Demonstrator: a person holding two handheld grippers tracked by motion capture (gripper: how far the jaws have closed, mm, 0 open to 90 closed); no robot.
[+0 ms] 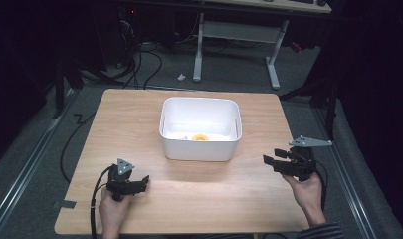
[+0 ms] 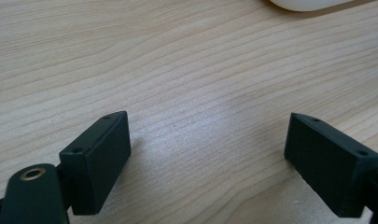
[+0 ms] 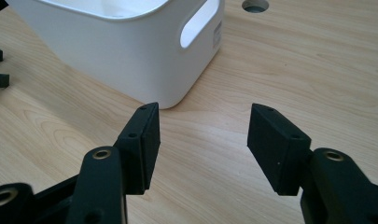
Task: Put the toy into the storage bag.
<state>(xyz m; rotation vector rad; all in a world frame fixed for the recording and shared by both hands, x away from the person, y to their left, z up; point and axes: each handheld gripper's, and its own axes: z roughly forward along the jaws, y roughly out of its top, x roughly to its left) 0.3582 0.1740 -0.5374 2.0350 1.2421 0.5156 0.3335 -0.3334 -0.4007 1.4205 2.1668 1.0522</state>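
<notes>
The left hand-held gripper and right hand-held gripper are held wide apart-jawed and empty over the wooden surface, either side of a white bin in which a yellow ring is seen.

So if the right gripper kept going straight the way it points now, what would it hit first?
Probably the near corner of the white plastic bin. The right gripper, jaws open and empty, points across bare light wooden table at it, though its height is hard to judge.
</notes>
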